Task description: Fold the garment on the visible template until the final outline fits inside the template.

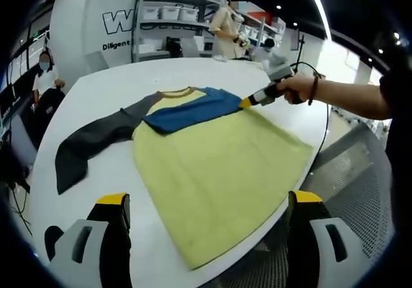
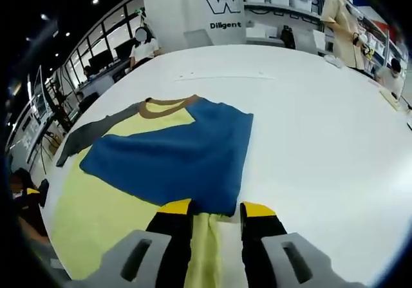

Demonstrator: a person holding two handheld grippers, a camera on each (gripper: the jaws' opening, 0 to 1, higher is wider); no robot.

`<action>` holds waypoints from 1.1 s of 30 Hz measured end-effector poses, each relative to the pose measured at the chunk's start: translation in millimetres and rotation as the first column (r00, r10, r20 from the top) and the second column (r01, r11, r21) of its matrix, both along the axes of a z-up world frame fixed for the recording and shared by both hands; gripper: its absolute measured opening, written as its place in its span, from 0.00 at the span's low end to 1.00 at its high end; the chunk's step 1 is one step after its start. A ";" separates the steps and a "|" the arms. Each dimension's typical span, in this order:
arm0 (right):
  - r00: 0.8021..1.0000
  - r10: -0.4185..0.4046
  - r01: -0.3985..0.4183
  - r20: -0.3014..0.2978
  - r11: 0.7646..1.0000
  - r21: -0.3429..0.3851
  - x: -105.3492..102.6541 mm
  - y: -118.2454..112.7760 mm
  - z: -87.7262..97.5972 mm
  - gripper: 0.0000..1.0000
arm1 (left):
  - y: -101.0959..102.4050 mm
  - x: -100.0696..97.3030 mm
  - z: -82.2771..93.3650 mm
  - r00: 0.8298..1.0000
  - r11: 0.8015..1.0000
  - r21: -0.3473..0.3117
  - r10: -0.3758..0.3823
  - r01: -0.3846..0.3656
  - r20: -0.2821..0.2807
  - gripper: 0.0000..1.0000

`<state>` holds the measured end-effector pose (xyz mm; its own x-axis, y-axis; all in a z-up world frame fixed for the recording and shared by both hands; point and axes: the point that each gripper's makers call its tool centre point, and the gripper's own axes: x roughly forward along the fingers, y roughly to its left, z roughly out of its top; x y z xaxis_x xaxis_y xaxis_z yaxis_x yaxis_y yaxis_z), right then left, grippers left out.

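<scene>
A garment lies flat on the white table [image 1: 109, 88]. Its yellow body [image 1: 219, 172] faces me, the brown collar [image 1: 177, 93] at the far end. The blue sleeve [image 1: 187, 111] is folded across the chest, and the grey sleeve [image 1: 90, 140] stretches out to the left. My left gripper [image 1: 208, 198] hangs wide open above the hem with nothing in it. A hand holds my right gripper [image 1: 246, 102] at the blue sleeve's end. In the right gripper view the blue sleeve [image 2: 174, 153] ends right at my right gripper [image 2: 216, 207], whose jaws stand a little apart over yellow cloth [image 2: 96, 217].
The table edge runs close along the garment's right side, with a grey mesh chair [image 1: 360, 185] beyond it. A person in beige [image 1: 228, 27] stands at the far side near shelves [image 1: 170, 14] of boxes. Another person [image 1: 45, 75] sits at the left.
</scene>
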<state>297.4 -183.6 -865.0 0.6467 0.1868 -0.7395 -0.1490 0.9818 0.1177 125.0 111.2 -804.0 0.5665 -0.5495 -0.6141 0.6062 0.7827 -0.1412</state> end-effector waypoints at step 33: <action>1.000 0.019 -0.019 -0.005 0.998 -0.060 2.6 -37.9 7.7 0.00 | -10.1 9.2 20.3 1.000 0.999 -0.040 0.019 -0.018 0.017 0.99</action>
<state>300.0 -221.5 -857.3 0.6402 0.1538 -0.7527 -0.1672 0.9842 0.0588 134.2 101.0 -783.7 0.5873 -0.5627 -0.5818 0.5940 0.7879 -0.1623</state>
